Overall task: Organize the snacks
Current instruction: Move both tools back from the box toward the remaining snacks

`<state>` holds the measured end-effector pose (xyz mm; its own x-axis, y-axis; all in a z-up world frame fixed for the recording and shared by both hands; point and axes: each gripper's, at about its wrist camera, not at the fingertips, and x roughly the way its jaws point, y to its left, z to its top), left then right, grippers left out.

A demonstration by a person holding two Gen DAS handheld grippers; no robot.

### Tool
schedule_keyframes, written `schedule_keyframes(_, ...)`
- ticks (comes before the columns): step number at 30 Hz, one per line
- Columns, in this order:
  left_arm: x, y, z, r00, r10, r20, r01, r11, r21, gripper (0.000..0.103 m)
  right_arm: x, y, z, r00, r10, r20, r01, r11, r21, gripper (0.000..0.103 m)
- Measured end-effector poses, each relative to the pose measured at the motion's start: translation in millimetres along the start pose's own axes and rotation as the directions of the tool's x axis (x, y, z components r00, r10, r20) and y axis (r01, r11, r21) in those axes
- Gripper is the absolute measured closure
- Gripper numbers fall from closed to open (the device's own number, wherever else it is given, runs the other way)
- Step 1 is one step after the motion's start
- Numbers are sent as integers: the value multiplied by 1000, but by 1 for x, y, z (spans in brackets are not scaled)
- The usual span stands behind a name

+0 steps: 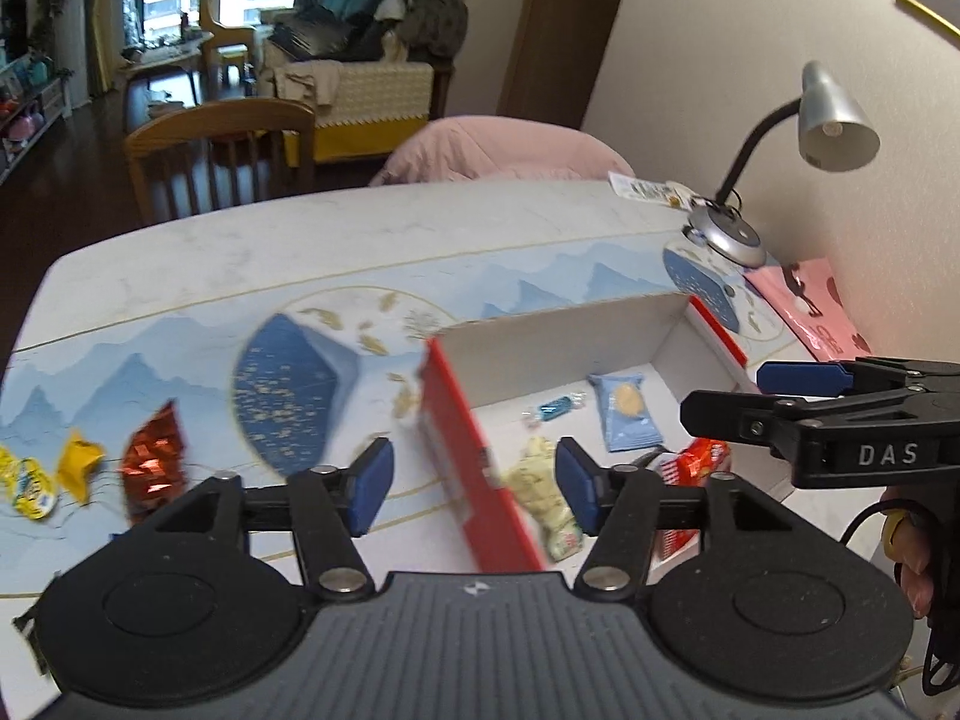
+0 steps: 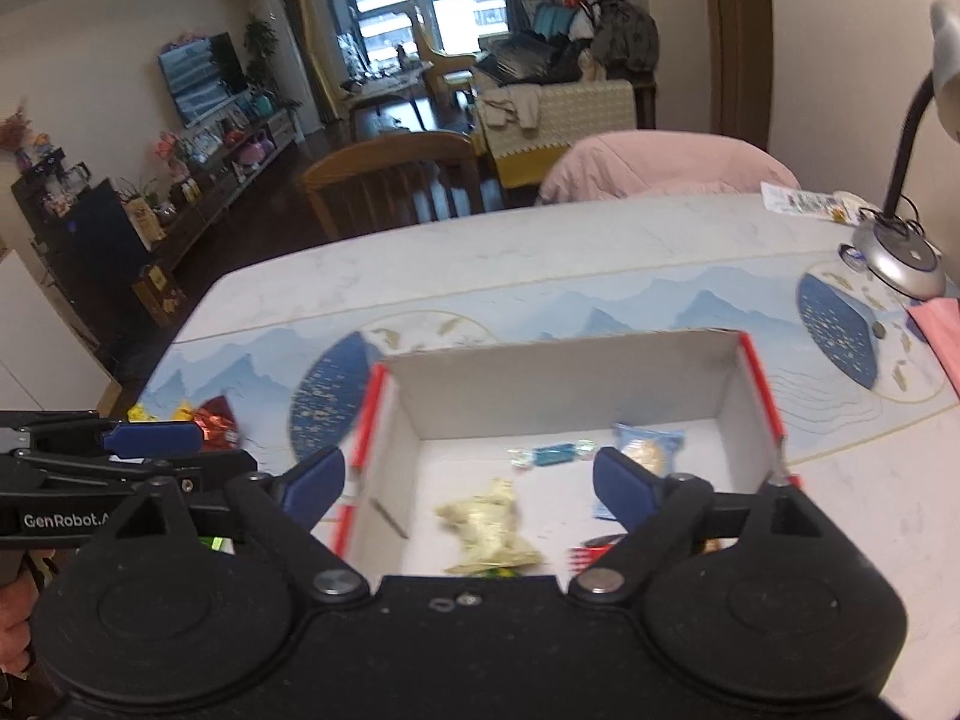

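Worktop (image 1: pixel 252 252) of pale marble look with a blue mountain-print runner fills both views. At far left lie yellow foil snack packets (image 1: pixel 42 480) and a red foil packet (image 1: pixel 153 456), outside the box. The left tool (image 1: pixel 474 483) hangs released, nothing between its blue pads, above the red-edged white cardboard box (image 2: pixel 576 384). Inside the box lie a cream wrapped snack (image 2: pixel 489 525), a blue twisted candy (image 2: pixel 552 455), a light-blue biscuit packet (image 1: pixel 627 411) and a red-and-white packet (image 1: pixel 696 462). The right tool (image 2: pixel 471 486) also stands released and empty. A silver gooseneck desk lamp (image 1: pixel 834 120) stands at right; behind, a wooden chair (image 2: pixel 390 180) and a living room.
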<state>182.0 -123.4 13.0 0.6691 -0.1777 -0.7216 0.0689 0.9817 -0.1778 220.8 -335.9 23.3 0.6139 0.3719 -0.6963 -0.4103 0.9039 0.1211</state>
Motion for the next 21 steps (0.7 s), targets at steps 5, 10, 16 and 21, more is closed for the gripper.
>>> schedule_keyframes(5,-21,34,-16,999,40,23,-40,999,-19,38,7,38,-6,999,34,-4,-34,999,-42,7)
schedule_keyframes(10,-41,72,-34,998,65,26,-64,997,-38,36,17,75,-16,998,62,-13,-62,995,-80,2)
schedule_keyframes(16,-59,118,-54,994,102,28,-100,993,-65,30,34,115,-30,994,90,-55,-95,991,-95,0)
schedule_keyframes(21,-65,158,-70,991,136,19,-134,989,-68,29,54,144,-44,992,83,-97,-93,991,-100,0)
